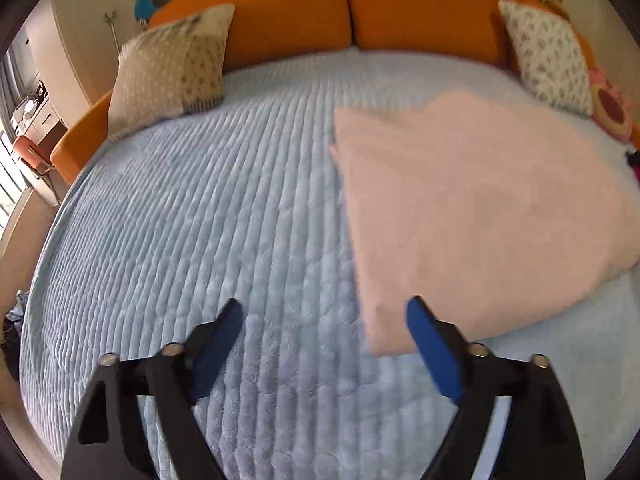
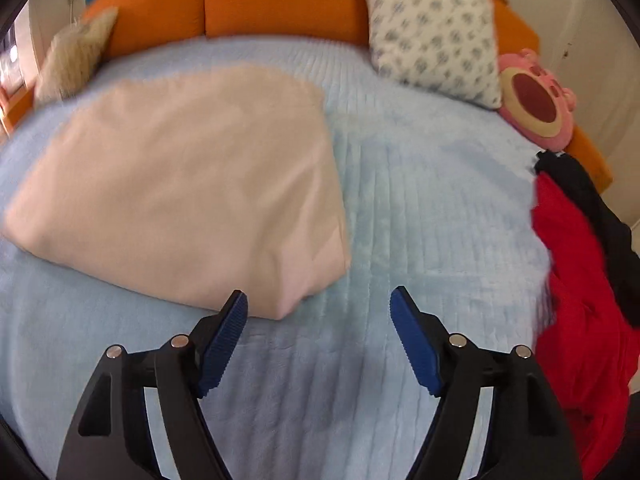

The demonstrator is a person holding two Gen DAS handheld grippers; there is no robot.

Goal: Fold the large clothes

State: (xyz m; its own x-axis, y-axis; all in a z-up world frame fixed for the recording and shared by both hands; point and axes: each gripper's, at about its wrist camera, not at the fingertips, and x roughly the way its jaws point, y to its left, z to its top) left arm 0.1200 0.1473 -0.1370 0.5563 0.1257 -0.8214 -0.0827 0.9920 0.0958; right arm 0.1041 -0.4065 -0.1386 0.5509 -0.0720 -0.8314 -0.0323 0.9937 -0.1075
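Your left gripper (image 1: 324, 312) and right gripper (image 2: 318, 300) both hang with fingers spread wide, gripping nothing. Just beyond them the pink garment (image 2: 180, 176) lies folded, it seems, on the blue bed (image 1: 200, 220); red clothes (image 2: 580, 320) sit at its right edge.

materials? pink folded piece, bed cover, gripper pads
Pink folded garment: soft matte fabric, likely cotton or light fleece; limp rounded edges, blurred weave. Blue bed cover: plush, ribbed, fuzzy pile. Gripper pads: blue, ridged, probably rubber or printed plastic.
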